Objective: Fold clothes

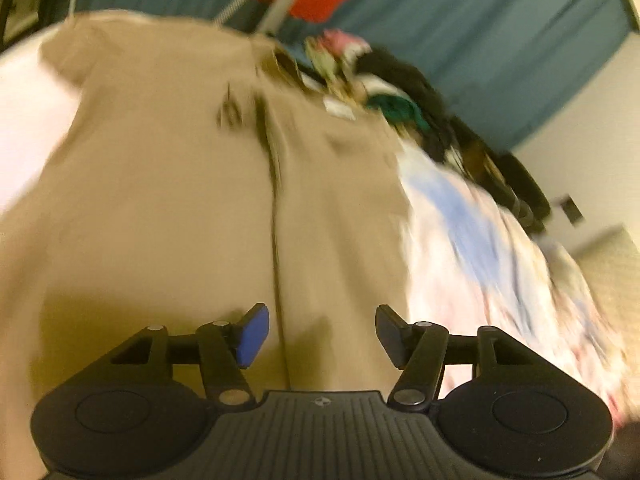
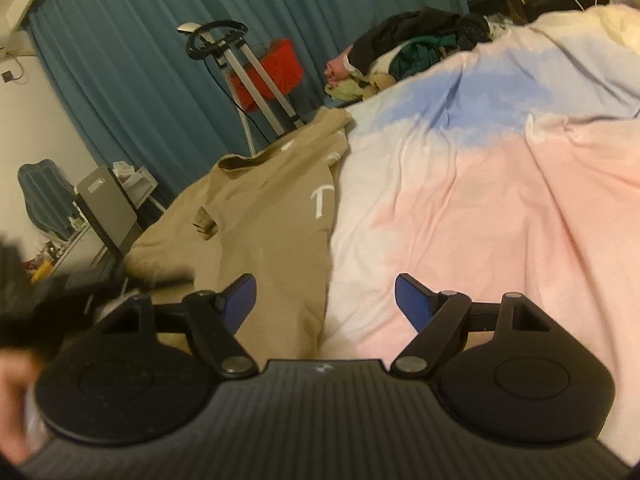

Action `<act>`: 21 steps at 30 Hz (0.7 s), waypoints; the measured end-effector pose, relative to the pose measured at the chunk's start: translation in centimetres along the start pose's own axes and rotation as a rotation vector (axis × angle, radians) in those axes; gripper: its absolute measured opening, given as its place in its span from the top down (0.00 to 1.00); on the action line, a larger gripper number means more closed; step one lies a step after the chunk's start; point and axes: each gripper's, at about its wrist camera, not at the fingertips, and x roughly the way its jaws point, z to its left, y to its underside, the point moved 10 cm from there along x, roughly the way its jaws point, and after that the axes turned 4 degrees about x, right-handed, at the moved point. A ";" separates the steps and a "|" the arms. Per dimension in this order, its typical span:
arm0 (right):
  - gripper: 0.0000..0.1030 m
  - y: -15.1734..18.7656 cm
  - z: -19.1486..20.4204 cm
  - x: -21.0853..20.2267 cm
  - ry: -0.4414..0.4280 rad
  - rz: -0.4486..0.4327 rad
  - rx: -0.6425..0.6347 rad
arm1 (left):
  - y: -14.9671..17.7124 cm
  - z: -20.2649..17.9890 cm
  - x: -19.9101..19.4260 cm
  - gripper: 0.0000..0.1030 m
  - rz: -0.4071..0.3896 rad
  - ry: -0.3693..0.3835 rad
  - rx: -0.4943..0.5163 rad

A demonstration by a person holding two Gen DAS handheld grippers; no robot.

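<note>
A tan shirt [image 1: 168, 184] lies spread on the bed, with a dark fold line running down its middle. It also shows in the right wrist view [image 2: 264, 216], with white lettering near its right edge. My left gripper [image 1: 322, 334] is open and empty, just above the shirt's near part. My right gripper [image 2: 325, 302] is open and empty, over the shirt's right edge where it meets the bedspread. The left wrist view is blurred.
A pink, white and blue bedspread [image 2: 500, 184] covers the bed. A pile of dark and coloured clothes [image 2: 408, 56] lies at its far side. A garment steamer stand [image 2: 240, 68], a red item [image 2: 276, 72] and teal curtains [image 2: 140, 40] stand behind.
</note>
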 end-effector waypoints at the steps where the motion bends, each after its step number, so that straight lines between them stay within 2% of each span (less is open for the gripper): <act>1: 0.24 -0.1 0.2 -0.4 -0.003 -0.006 -0.001 | 2.1 -0.1 -0.8 0.40 0.031 0.009 -0.010; 4: 0.24 -0.5 0.6 -2.1 -0.017 -0.027 0.005 | 7.5 -0.4 -2.2 0.40 0.130 0.033 -0.052; 7: 0.24 -0.7 1.0 -4.0 -0.016 -0.052 0.001 | 11.8 -0.8 -3.5 0.40 0.193 0.038 -0.046; 9: 0.24 -0.4 1.1 -5.0 -0.011 -0.056 -0.009 | 13.3 -0.8 -4.2 0.40 0.207 0.041 -0.040; 12: 0.24 0.3 1.4 -6.3 -0.005 -0.058 -0.031 | 14.0 -0.7 -4.8 0.46 0.206 0.055 -0.041; 14: 0.24 0.7 1.6 -6.7 0.002 -0.059 -0.051 | 13.8 -0.7 -4.5 0.62 0.210 0.070 -0.040; 16: 0.24 0.8 1.8 -6.9 0.006 -0.061 -0.066 | 13.7 -0.8 -4.6 0.87 0.201 0.070 -0.022; 18: 0.24 0.9 1.9 -6.9 0.010 -0.062 -0.076 | 13.6 -1.0 -5.0 0.96 0.187 0.066 0.002; 21: 0.24 1.1 2.0 -6.9 0.012 -0.059 -0.080 | 12.7 -1.4 -5.5 0.97 0.150 0.028 0.063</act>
